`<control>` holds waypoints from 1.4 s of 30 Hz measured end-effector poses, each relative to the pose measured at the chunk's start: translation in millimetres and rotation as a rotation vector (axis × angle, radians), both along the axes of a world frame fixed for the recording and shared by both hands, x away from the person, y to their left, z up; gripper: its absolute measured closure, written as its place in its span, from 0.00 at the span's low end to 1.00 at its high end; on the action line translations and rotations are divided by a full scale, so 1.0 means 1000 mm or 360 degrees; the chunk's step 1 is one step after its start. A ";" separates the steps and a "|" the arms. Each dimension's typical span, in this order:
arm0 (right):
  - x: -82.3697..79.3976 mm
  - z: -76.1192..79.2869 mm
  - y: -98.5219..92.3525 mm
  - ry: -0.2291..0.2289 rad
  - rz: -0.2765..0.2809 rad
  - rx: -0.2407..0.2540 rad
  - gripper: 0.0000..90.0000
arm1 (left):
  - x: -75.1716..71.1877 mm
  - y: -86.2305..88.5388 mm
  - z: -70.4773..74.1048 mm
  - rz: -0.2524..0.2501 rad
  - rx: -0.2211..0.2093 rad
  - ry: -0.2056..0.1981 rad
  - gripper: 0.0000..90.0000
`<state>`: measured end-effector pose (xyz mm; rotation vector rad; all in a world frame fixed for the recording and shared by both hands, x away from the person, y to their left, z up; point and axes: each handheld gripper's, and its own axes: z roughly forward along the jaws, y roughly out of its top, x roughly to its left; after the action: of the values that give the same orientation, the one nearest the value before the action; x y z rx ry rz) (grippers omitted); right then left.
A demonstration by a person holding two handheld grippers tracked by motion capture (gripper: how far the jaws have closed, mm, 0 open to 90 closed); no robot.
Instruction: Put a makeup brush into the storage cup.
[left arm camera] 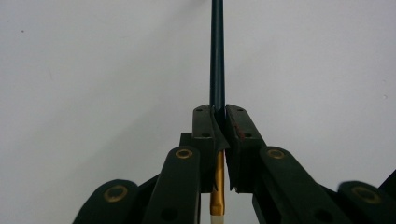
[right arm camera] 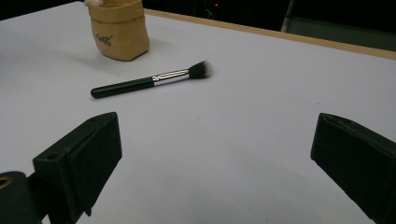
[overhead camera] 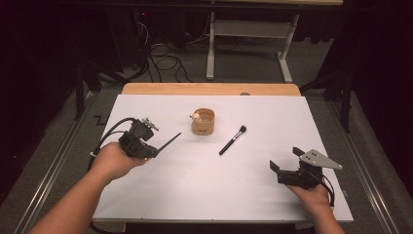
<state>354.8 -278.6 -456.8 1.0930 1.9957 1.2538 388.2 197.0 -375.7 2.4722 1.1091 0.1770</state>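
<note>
At the left, we hold the left gripper (overhead camera: 158, 148) above the table (overhead camera: 160, 195); its jaws are clamped on a thin brush (left arm camera: 217, 60), whose dark handle projects straight ahead from the jaws; in the high view that handle (overhead camera: 171, 141) points toward the pouch (overhead camera: 203, 122), which lies up and to the right of its tip, apart from it. At centre, the pouch stands upright with something pale at its rim. Just right of it, a second brush (overhead camera: 232, 140) lies flat, its long axis diagonal, bristles toward the far right. At the right, the right gripper (overhead camera: 284, 159) rests low, jaws wide apart and empty; it is the nearer hand to the second brush (right arm camera: 152, 80). Count: two brushes, one pouch, two grippers.
</note>
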 end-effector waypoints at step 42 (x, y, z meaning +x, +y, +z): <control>-0.001 0.000 0.003 -0.0003 0.0031 -0.0016 0.03 | -0.016 -0.090 -0.026 -0.0437 0.0113 0.0079 0.93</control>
<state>353.6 -275.5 -456.5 1.0701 2.0138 1.2530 371.8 107.4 -401.3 2.6730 0.7826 0.0741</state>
